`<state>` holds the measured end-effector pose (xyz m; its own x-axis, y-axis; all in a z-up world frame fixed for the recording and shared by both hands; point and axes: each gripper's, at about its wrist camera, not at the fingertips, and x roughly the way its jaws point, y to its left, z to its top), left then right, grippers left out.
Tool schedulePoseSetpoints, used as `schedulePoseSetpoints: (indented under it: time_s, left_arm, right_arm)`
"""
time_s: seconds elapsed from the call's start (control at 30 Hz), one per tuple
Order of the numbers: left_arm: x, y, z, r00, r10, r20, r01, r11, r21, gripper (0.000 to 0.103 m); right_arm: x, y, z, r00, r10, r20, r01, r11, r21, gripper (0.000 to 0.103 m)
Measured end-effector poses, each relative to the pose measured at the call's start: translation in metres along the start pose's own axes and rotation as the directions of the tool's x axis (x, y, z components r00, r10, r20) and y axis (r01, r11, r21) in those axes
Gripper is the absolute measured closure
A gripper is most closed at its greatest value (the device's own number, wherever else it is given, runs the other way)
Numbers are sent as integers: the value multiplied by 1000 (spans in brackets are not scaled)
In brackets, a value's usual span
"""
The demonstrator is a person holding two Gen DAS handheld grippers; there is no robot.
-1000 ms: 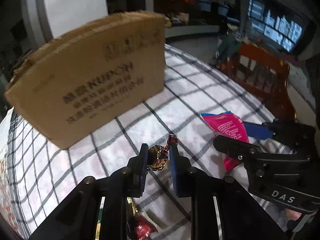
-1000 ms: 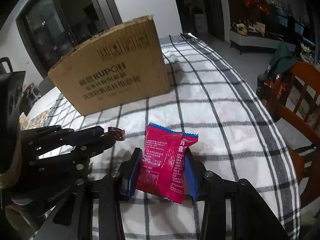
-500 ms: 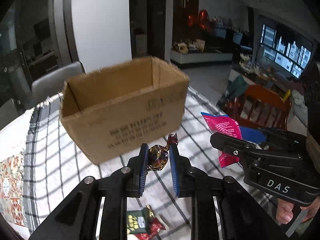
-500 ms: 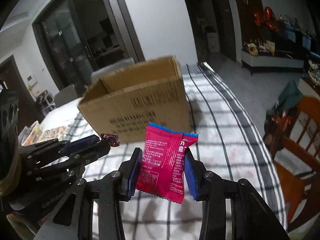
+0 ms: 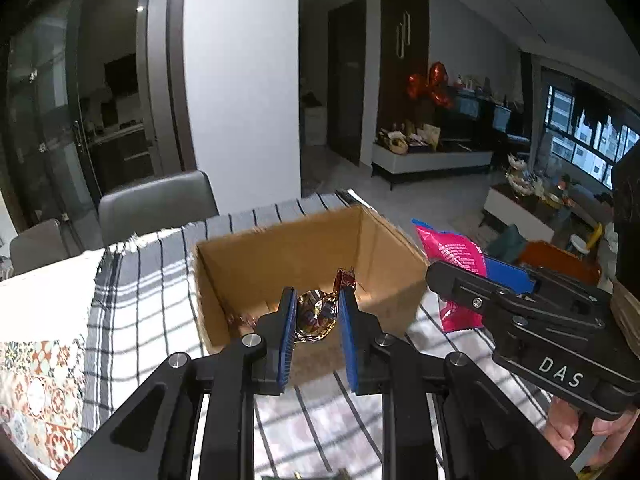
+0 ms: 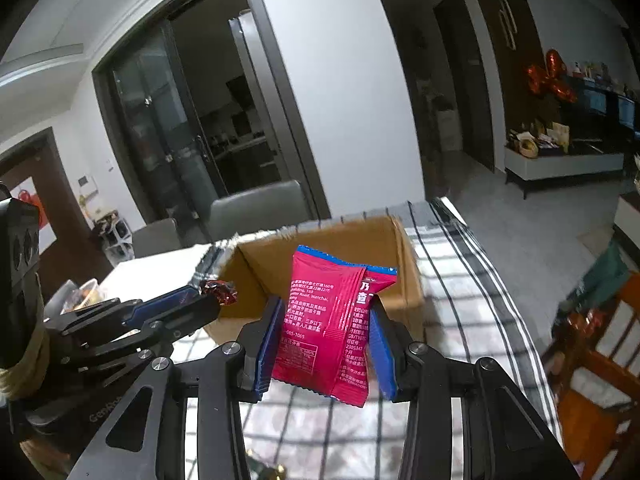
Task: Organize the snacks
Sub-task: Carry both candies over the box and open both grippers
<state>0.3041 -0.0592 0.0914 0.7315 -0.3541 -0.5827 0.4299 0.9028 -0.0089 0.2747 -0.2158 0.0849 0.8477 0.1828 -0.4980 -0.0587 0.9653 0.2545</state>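
My left gripper (image 5: 317,316) is shut on a gold and red foil-wrapped candy (image 5: 316,312), held in the air just in front of the open cardboard box (image 5: 280,264). My right gripper (image 6: 324,328) is shut on a pink snack packet (image 6: 326,316) with a blue top edge, also raised before the same box (image 6: 408,280). In the left wrist view the pink packet (image 5: 452,256) and right gripper (image 5: 476,280) sit to the right of the box. In the right wrist view the left gripper (image 6: 192,304) with its candy (image 6: 218,292) shows at the left.
The box stands on a table with a black-and-white checked cloth (image 5: 152,304). A patterned mat (image 5: 36,384) lies at the left edge. Grey chairs (image 5: 156,204) stand behind the table and a wooden chair (image 6: 600,360) at its right. A hand (image 5: 576,432) grips the right tool.
Both grippers have risen with their snacks. The box, seen earlier from its side, now shows its open inside from above. The table has dropped lower in both views.
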Motion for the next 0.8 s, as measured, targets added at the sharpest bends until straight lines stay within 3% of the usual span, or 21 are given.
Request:
schedulePoseSetpoints:
  time_s: [0.27,0.47,0.5,0.53,0.6,0.7,0.8]
  left_arm:
    - [28,28,22,1000,-8,-10,7,996,-89,81]
    - [59,34,29,999,-8,-45,4,995,-102,81]
    - [61,34,29,999,-5,-47,0,995,-104,75]
    - [64,34,28,999,-3,-45,-2,995,-100,63]
    - [65,38,27,998,40,-38,-44,994,-99,47]
    - [63,46,19,997,53,-48,-59,989,-132,43]
    - [57,48,8,996,72,-56,-79,988,-136,39]
  right_arm:
    - [34,12,25,999,43,11,-43,999,-14,61]
    - [64,1,30,999,36,-18,-36,999,-17,60]
    - [68,-1,29,999,25,-25,-25,1000,-9,58]
    - [71,-2,28,999,13,-31,-13,1000,-5,47]
    - [74,-9,24,999,-44,-31,44,999,6,35]
    - [73,-16,18,995,-98,-29,99,995,14,31]
    - [68,-14,13,989,-147,-31,147,989,-14,19]
